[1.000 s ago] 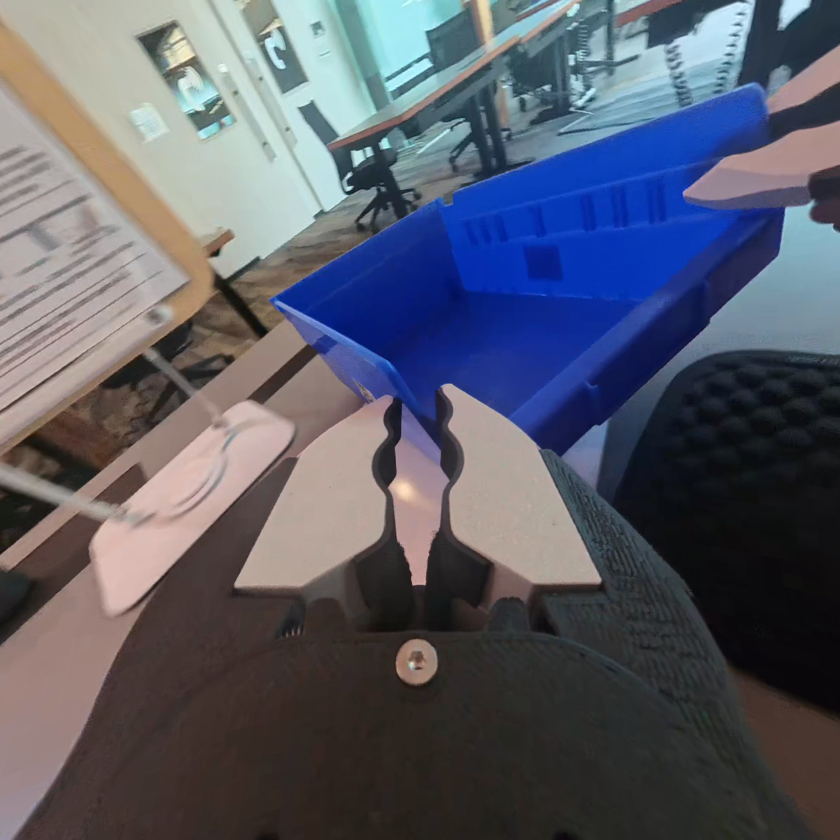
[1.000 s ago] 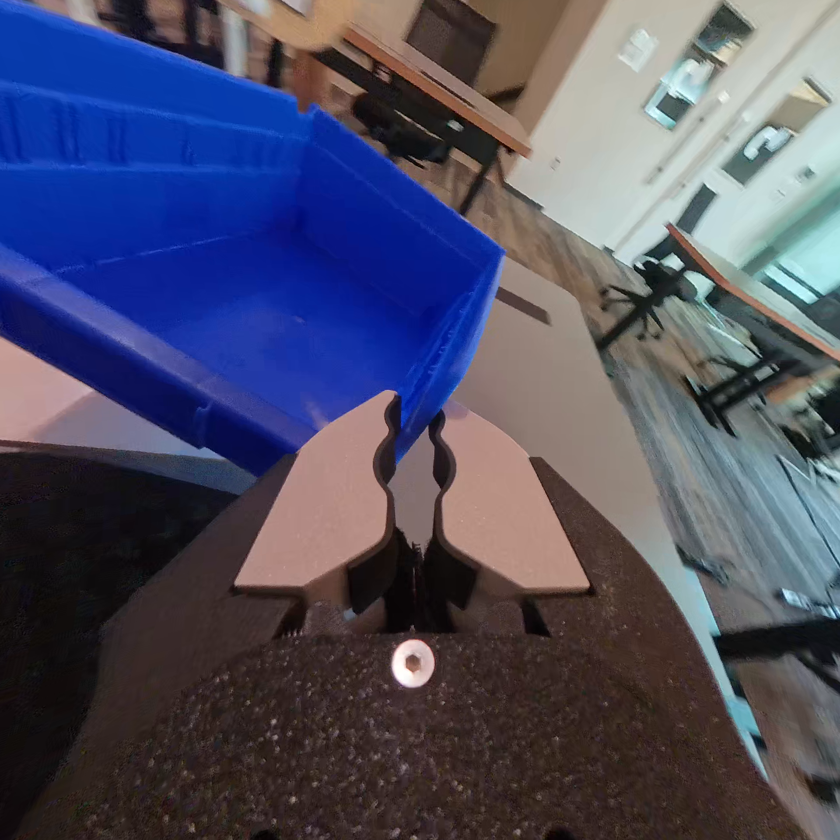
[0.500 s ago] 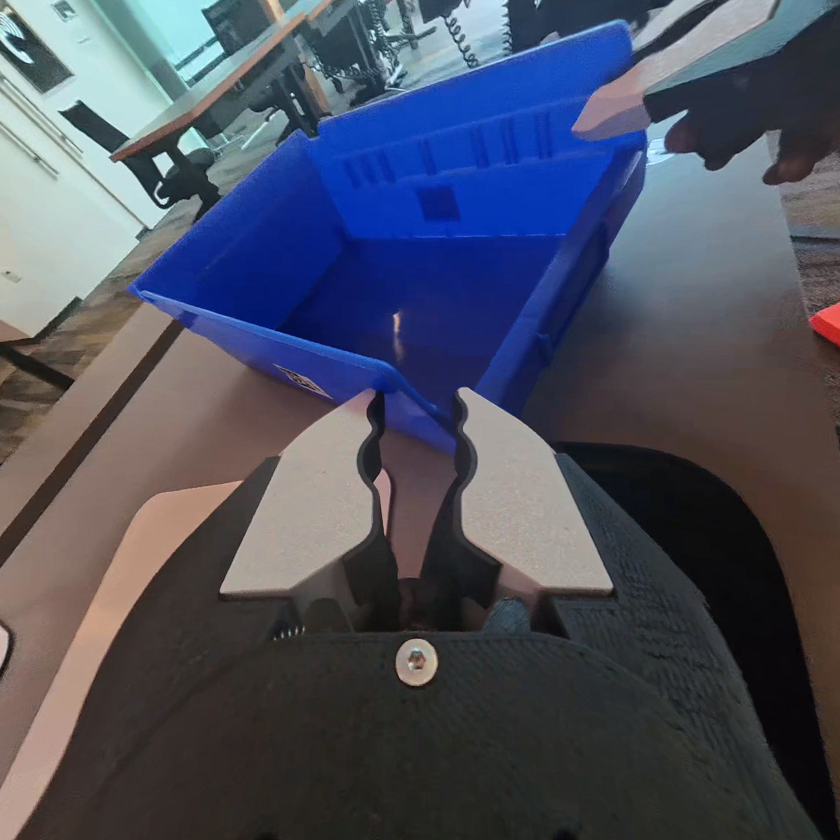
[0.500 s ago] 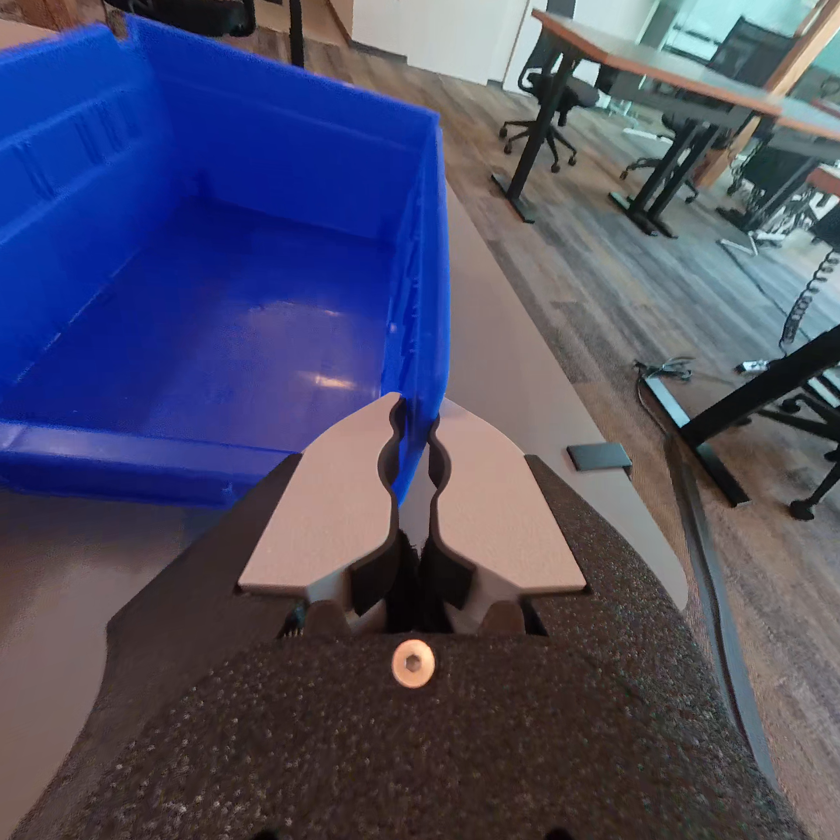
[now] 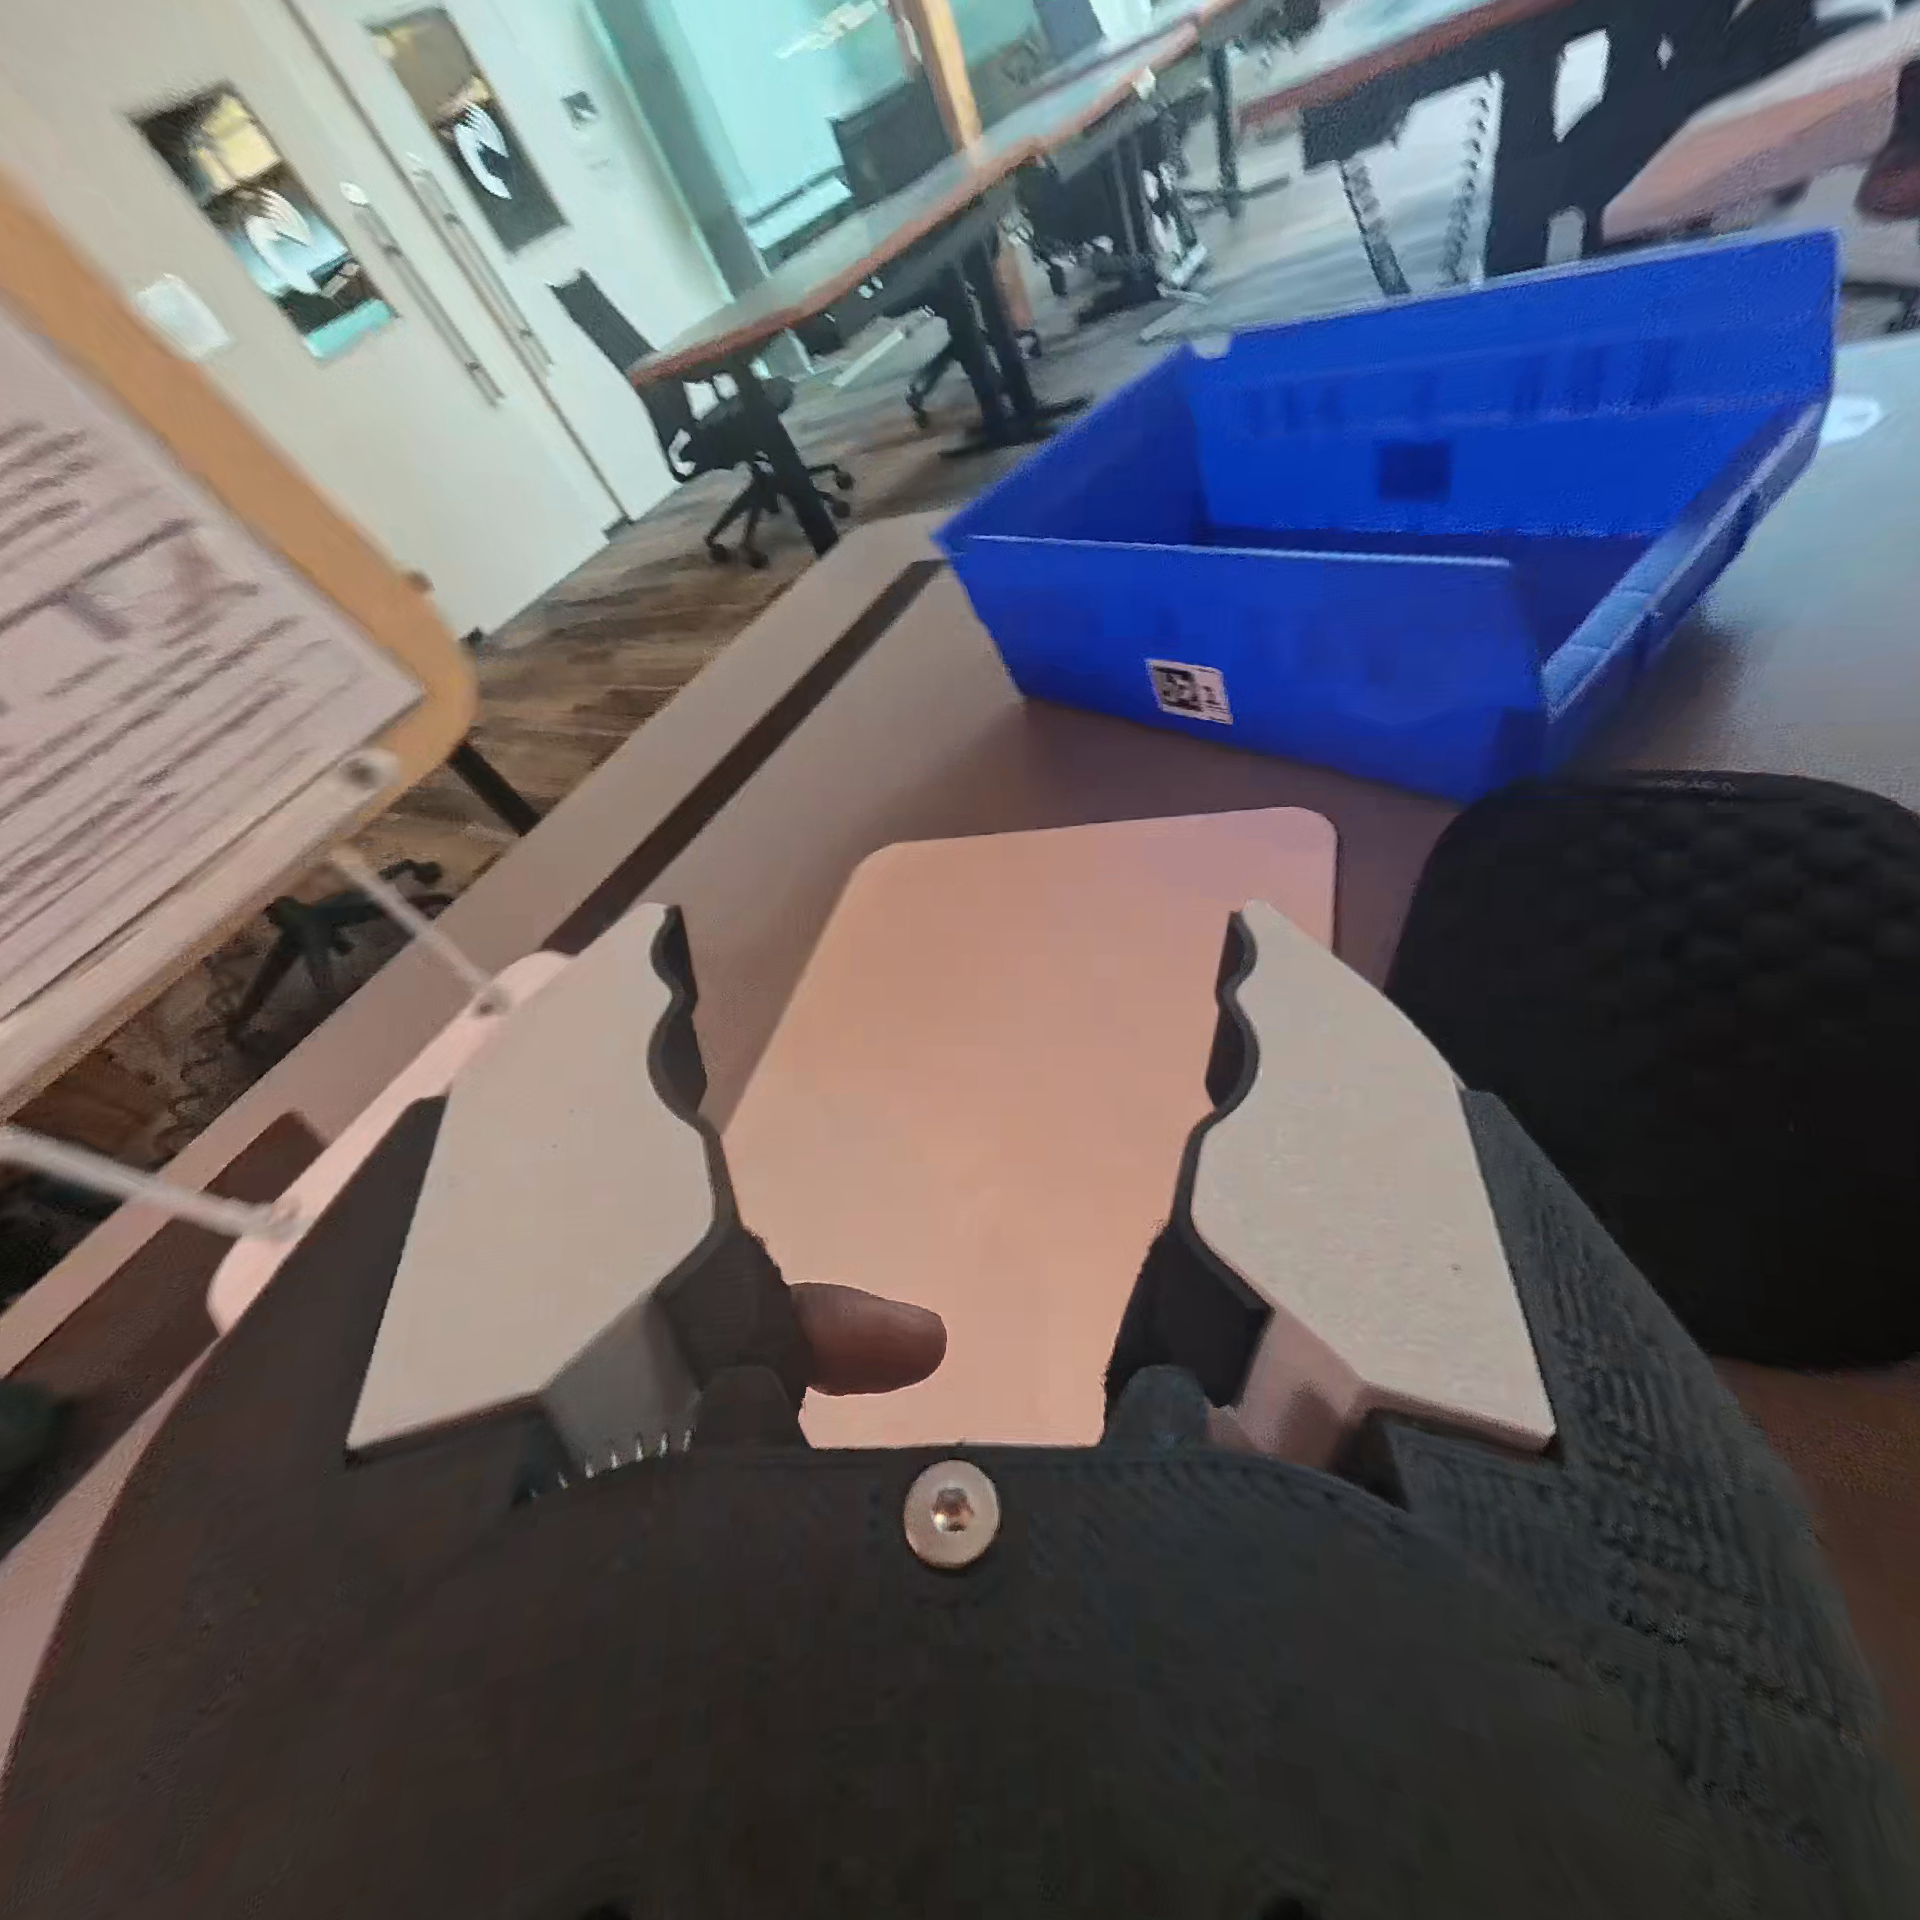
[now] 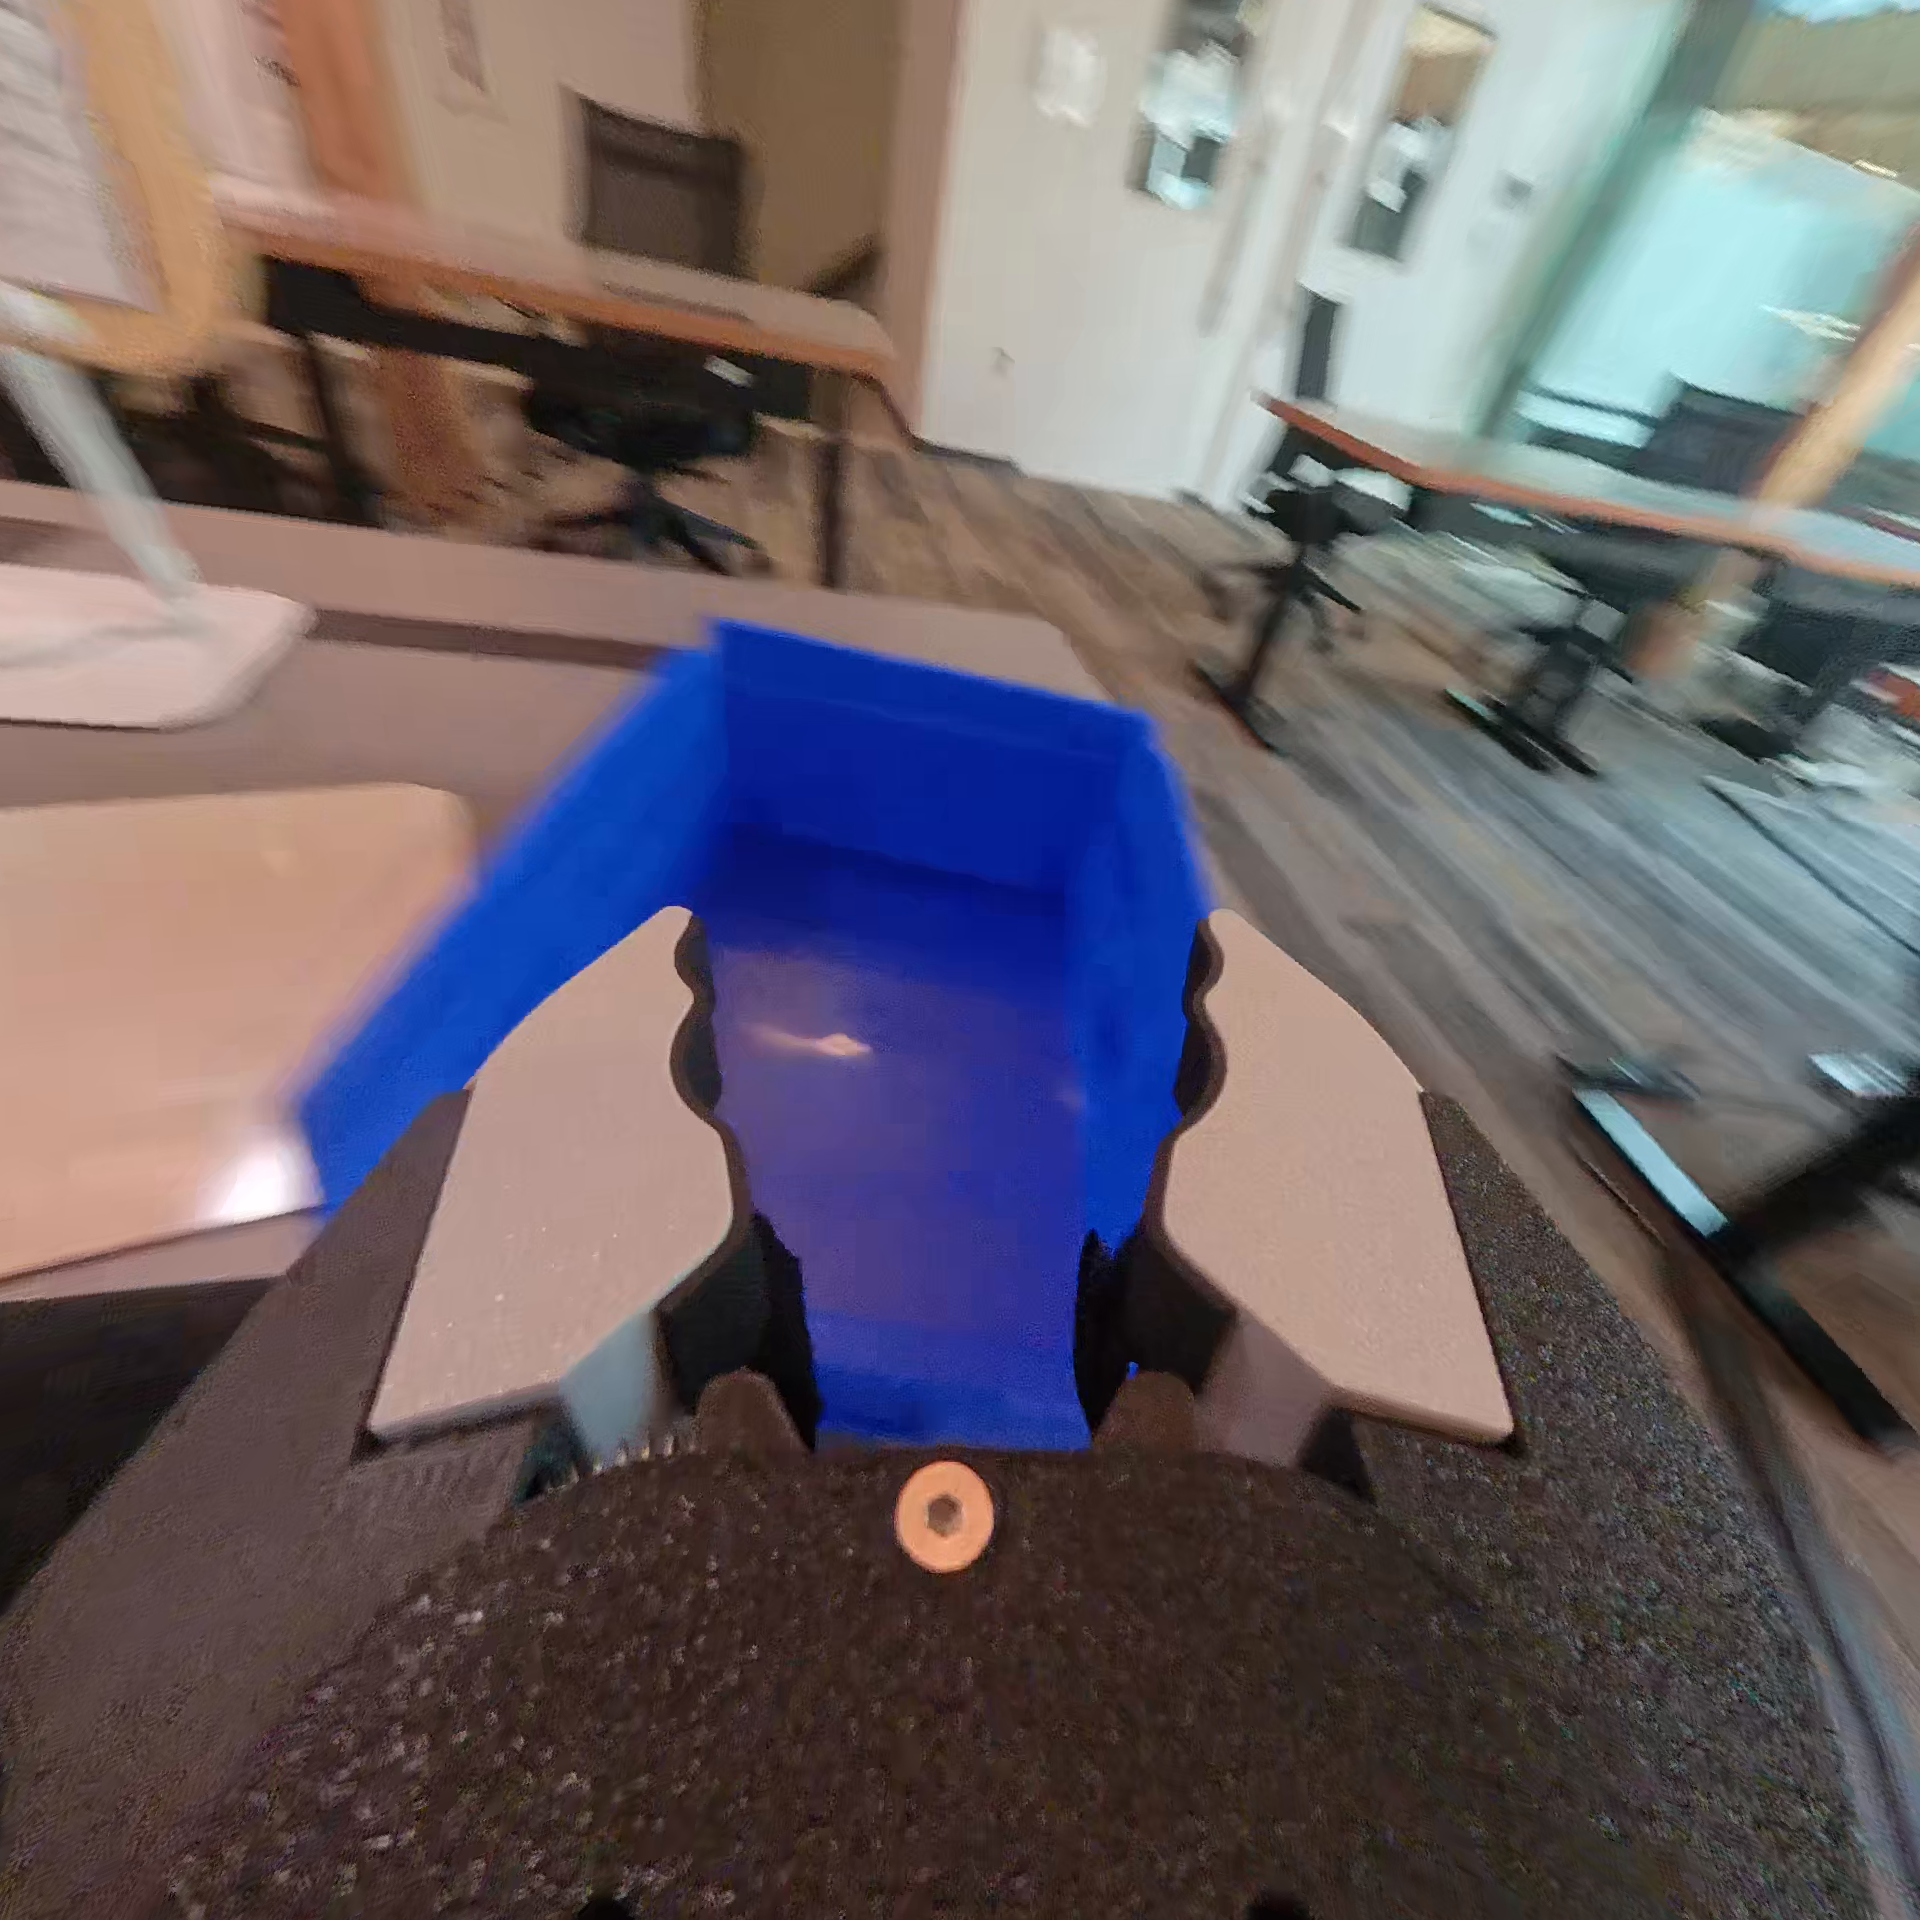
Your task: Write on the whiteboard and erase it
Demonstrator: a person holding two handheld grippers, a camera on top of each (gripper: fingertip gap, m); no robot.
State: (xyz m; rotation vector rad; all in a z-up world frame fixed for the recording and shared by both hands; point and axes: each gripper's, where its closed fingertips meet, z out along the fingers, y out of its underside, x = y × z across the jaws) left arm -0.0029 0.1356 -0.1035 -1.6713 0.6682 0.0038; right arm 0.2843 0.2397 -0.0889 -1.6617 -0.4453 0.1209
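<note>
A blank pale whiteboard [image 5: 1039, 987] with rounded corners lies flat on the brown table [image 5: 831, 748]. My left gripper [image 5: 956, 920] is open and empty just above the board's near part. A person's fingertip [image 5: 862, 1351] shows between its fingers near the base. My right gripper [image 6: 945, 925] is open and empty above the inside of a blue plastic bin [image 6: 914, 769]. The whiteboard also shows at the left in the right wrist view [image 6: 156, 987]. The bin stands on the table beyond the board in the left wrist view [image 5: 1299, 623]. I see no marker or eraser.
A black textured pad [image 5: 1683, 1039] lies right of the whiteboard. A wood-framed printed sheet [image 5: 135, 623] stands at the left on a clear holder with a pale base [image 5: 260, 1247]. The table's far edge drops to an office floor with desks and chairs [image 5: 748, 457].
Both grippers were closed at the blue bin's rim while it was tilted. Now both have opened wide and let go; the bin rests on the table. The left gripper pulled back over the whiteboard.
</note>
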